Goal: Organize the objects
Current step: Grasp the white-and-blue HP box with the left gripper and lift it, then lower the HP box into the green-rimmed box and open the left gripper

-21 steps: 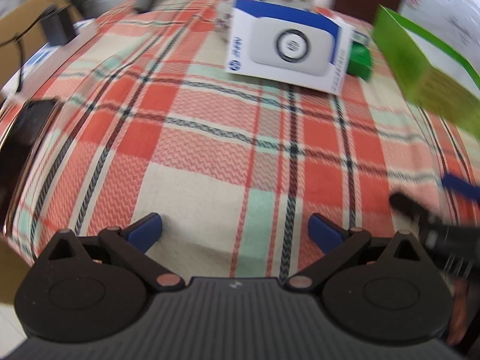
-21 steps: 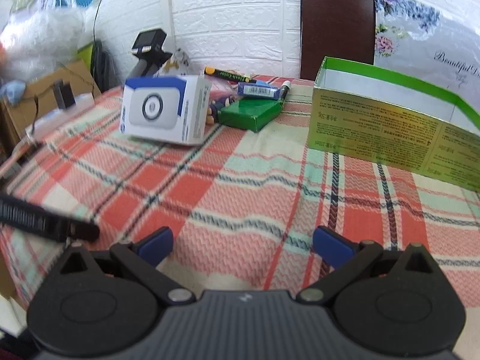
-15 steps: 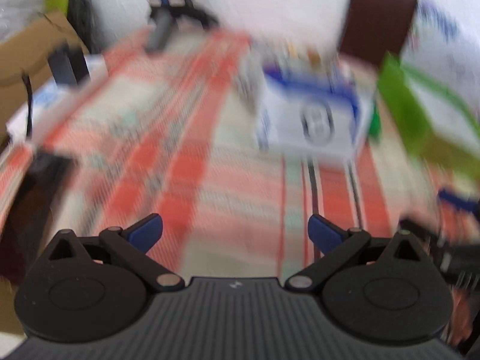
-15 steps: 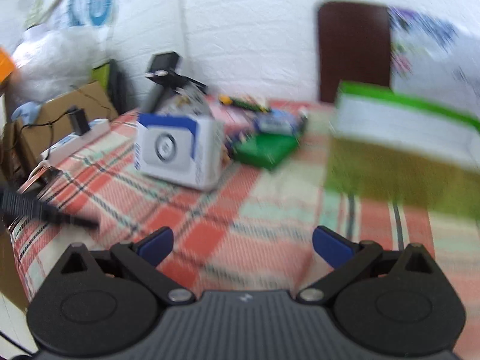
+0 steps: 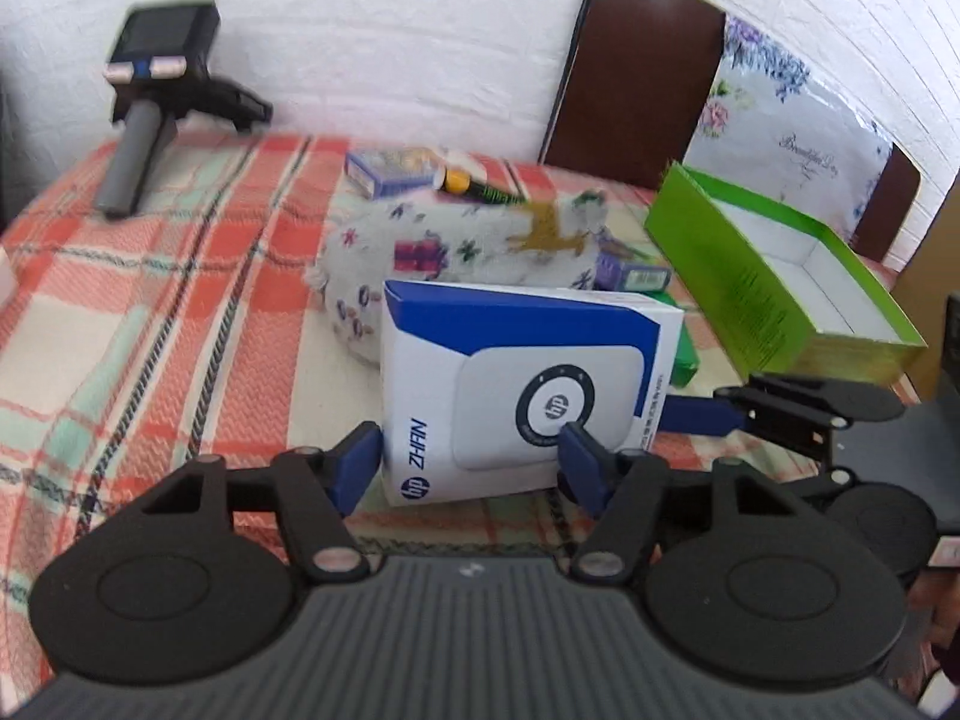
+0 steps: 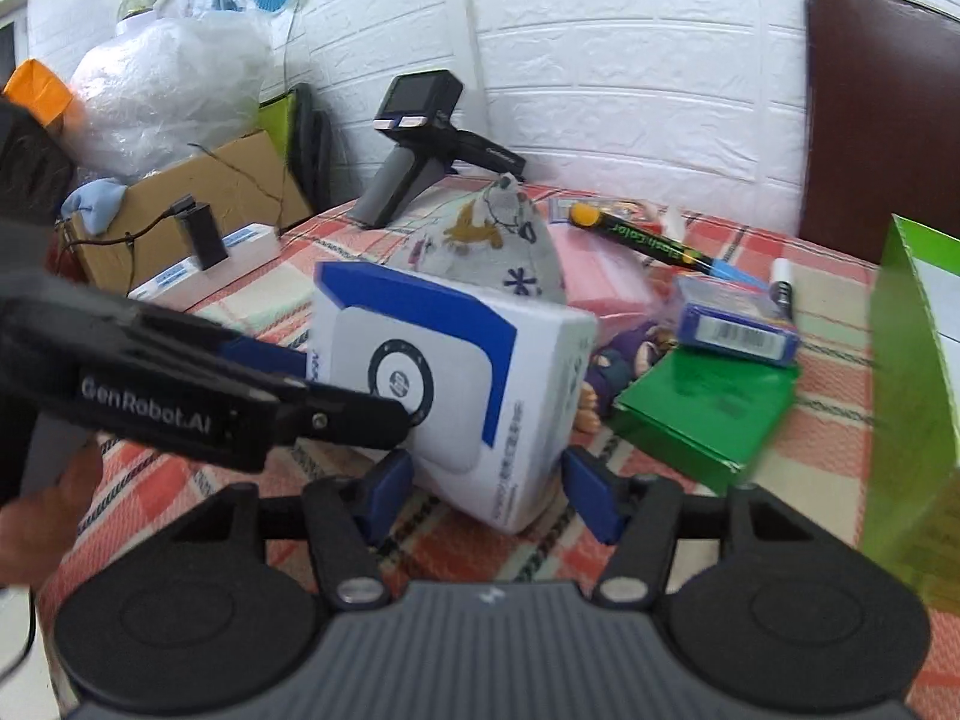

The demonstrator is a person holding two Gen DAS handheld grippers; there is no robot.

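Both grippers sit at the white-and-blue box [image 5: 522, 396], angled down at it. Left gripper [image 5: 474, 462]: jaws about half wide, blue pads straddle the box's near bottom edge; left pad looks just at the box side, right pad overlaps its front face, so cannot tell if they press. Right gripper [image 6: 489, 495]: jaws also about half wide, box's near corner sits between the pads with a visible gap at each side, not clamped. In the right wrist view the left gripper comes in from 9 o'clock, one finger across the box front.

Box stands on the plaid tablecloth [image 5: 180, 312], roughly centre. At its 12 o'clock, a grey printed cloth pouch [image 5: 468, 246], touching or just behind. At 2 o'clock, an open green carton [image 5: 774, 276], empty white inside. In the right wrist view at 3 o'clock of the box, a flat green box [image 6: 708, 414] with a small blue box [image 6: 738, 324] on top; black marker [image 6: 654, 240] beyond. Third handheld gripper unit [image 5: 156, 96] stands at the far table edge, 11 o'clock.
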